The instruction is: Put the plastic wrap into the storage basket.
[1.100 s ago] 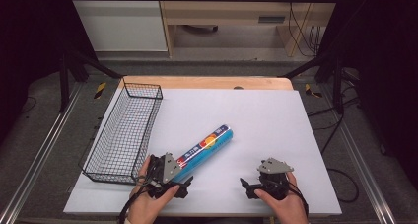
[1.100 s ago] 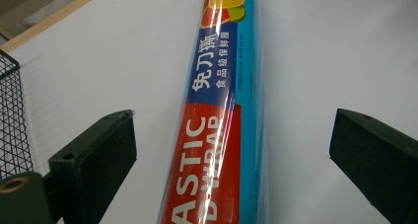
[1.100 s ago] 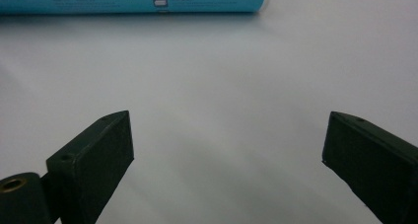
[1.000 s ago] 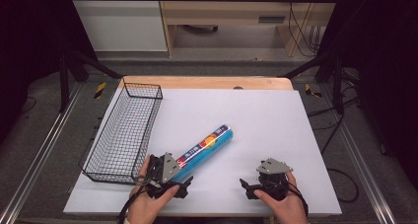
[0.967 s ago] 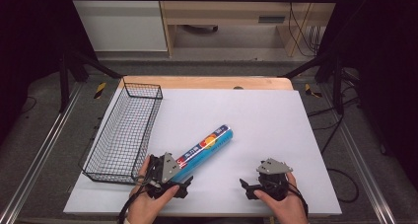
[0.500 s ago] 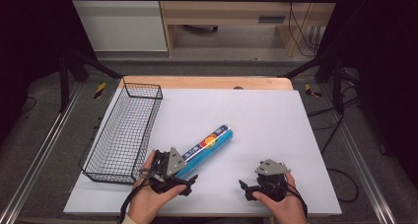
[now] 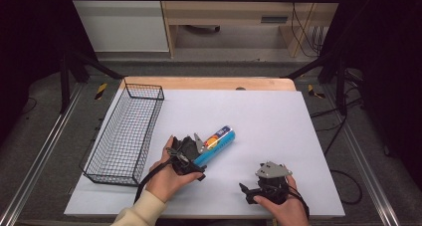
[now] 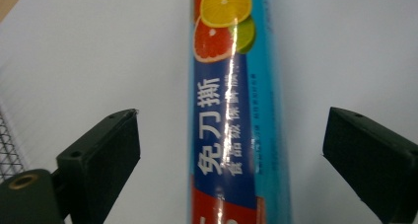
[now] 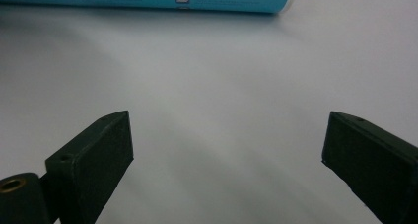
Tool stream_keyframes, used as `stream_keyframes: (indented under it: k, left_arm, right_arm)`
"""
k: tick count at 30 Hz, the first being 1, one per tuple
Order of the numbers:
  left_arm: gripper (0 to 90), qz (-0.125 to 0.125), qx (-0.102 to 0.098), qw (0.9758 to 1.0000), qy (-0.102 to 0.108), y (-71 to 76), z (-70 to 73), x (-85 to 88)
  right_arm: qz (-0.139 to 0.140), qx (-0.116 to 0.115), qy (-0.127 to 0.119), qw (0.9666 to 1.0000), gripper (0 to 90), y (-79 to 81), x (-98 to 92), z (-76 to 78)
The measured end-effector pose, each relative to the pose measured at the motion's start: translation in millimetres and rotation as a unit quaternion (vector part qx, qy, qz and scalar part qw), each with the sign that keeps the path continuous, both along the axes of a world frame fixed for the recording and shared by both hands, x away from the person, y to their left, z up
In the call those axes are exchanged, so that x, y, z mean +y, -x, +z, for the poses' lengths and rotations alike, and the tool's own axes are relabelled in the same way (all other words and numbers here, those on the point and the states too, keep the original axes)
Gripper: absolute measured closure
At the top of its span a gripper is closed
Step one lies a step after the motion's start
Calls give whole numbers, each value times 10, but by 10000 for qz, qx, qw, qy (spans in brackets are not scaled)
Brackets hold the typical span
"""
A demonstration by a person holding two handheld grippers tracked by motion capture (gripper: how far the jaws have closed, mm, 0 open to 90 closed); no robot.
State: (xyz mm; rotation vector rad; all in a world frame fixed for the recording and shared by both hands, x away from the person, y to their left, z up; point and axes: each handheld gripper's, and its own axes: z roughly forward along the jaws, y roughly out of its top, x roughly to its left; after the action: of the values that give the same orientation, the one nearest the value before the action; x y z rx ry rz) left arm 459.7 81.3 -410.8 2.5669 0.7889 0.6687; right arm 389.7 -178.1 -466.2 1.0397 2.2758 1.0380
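A white mat covers the desk [image 7: 259,111], with a strip of bare wood showing along its far edge and dark floor and metal framing all round. A black wire basket [image 7: 124,131] lies along the mat's nine o'clock side, and nothing can be seen inside it.

The blue roll of cling film [image 7: 215,142], printed with citrus slices, lies slanted near the middle of the mat, its far end pointing towards one o'clock. A second ago the left gripper [image 7: 199,147] sat back at the roll's near end; it has since moved forward along the roll and now hangs over its near half. In the left gripper view the roll [image 8: 231,110] runs straight up the middle between the two fingers [image 8: 101,157], with bare white mat showing on either side of it. The jaws have just been closing, yet they are well apart and the pads press on nothing.

The right gripper [image 7: 249,192] rests at five o'clock on the mat, well apart from the roll, in the same spot as a second ago. Its fingers [image 9: 93,155] stand wide with only mat between them.

I judge this to be the start of a grasp: the left hand is lined up and needs only to finish closing, probably to carry the roll to the basket.
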Motion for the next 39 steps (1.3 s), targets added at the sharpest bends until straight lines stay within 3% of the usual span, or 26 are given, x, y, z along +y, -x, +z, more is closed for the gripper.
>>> stream_keyframes:
  k: [4, 10, 14, 18, 24, 39]
  left_arm:
    - [97, 20, 177, 9993, -343, -100, -3, -85]
    - [164, -145, 389, 9973, -607, -155, -47, -240]
    - [210, -90, 405, 9975, -571, -218, -89, -281]
    - [219, -61, 630, 9961, -612, -282, -145, -281]
    - [288, -31, 747, 9953, -608, -335, -215, -305]
    - [287, 22, 1009, 9931, -602, -439, -310, -334]
  right_arm:
    - [14, 8, -35, 10000, 58, 7, 5, 10]
    - [26, -20, -65, 10000, 58, 18, 0, 28]
    - [28, -12, -63, 10000, 58, 17, -1, 26]
    - [41, -8, -72, 10000, 58, 14, 1, 22]
    - [38, -7, -89, 10000, 58, 13, 0, 21]
    - [37, 4, -63, 10000, 59, 11, -6, 18]
